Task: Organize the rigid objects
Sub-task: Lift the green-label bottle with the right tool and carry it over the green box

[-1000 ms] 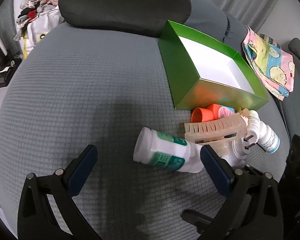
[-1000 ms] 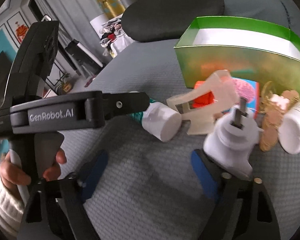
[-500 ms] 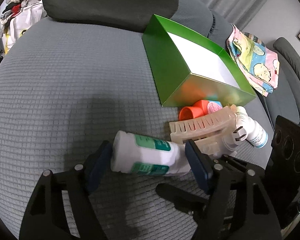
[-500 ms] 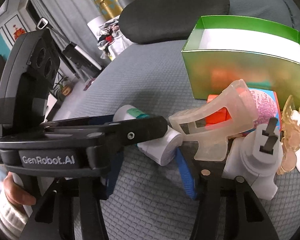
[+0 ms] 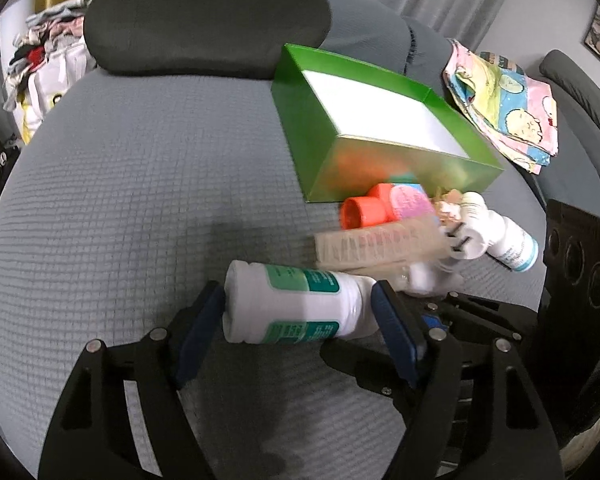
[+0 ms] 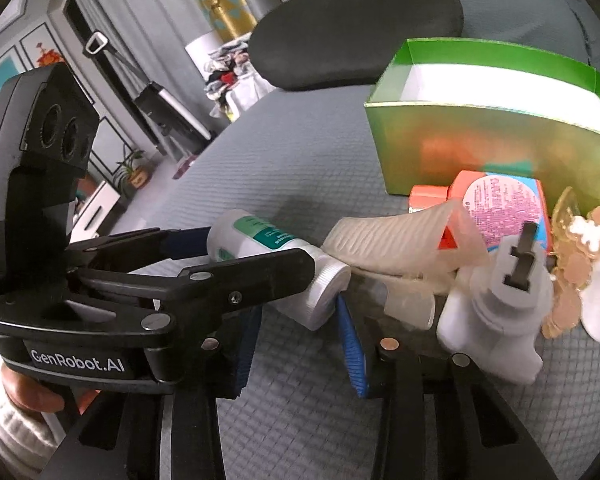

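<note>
Currently, left to right: left gripper (image 5: 298, 314) clamped end to end on white bottle with green label (image 5: 292, 304), lying sideways on grey cushion (image 5: 140, 184). Right gripper (image 6: 296, 330) just beside it, blue pads (image 6: 350, 344) closing in, nothing visibly between them. Ahead of both: beige hair claw (image 5: 376, 244), orange-capped bottle (image 5: 380, 208), white plug adapter (image 6: 500, 312), small white bottle (image 5: 504, 236). Beyond those, open green box (image 5: 312, 132).

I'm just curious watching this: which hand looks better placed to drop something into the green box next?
Probably the left gripper: its jaws are shut on the white bottle. The right gripper's jaws, just closing, hold nothing.
</note>
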